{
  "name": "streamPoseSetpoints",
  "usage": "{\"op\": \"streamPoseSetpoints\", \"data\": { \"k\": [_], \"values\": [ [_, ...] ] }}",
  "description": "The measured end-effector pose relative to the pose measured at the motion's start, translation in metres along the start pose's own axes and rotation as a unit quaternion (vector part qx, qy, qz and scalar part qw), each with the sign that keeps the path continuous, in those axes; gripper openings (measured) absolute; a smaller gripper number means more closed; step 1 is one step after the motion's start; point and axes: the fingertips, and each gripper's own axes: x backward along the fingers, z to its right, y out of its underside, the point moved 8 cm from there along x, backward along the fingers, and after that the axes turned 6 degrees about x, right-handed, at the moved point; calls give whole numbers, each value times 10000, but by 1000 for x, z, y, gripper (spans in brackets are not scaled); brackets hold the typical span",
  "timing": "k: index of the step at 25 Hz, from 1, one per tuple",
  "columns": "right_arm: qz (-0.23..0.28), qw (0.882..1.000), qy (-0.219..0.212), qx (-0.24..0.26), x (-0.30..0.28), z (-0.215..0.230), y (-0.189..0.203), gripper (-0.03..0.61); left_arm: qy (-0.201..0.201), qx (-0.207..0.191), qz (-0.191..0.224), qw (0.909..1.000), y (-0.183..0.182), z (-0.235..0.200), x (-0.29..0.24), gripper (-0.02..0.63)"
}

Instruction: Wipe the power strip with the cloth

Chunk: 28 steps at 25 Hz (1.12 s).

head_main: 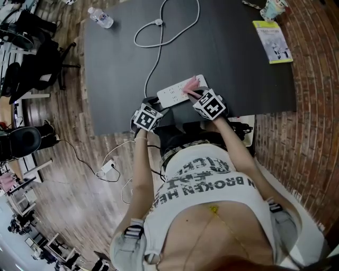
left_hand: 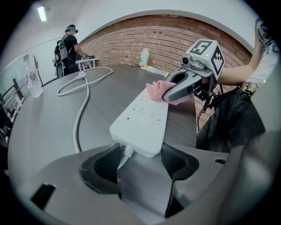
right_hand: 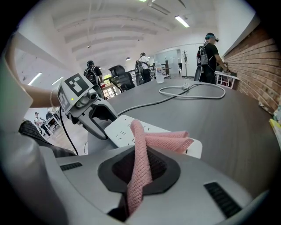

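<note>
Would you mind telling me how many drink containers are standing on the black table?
2. A clear water bottle stands at the table's far left corner, and a patterned cup at its far right edge, partly cropped. Others may lie beyond the frame's top.

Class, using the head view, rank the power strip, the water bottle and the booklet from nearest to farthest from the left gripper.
1. The power strip: right at the left gripper, with its near end between the jaws.
2. The water bottle: at the far left corner of the table.
3. The booklet: at the far right edge, across the table.
</note>
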Motion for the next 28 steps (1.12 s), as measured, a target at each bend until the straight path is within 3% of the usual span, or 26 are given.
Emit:
{"op": "streamPoseSetpoints", "data": {
  "k": [28],
  "values": [
    [11, 9961, 655, -591, 31, 35, 28, 15, -69, 17, -68, 10000, 1, 1, 1, 276]
  ]
}}
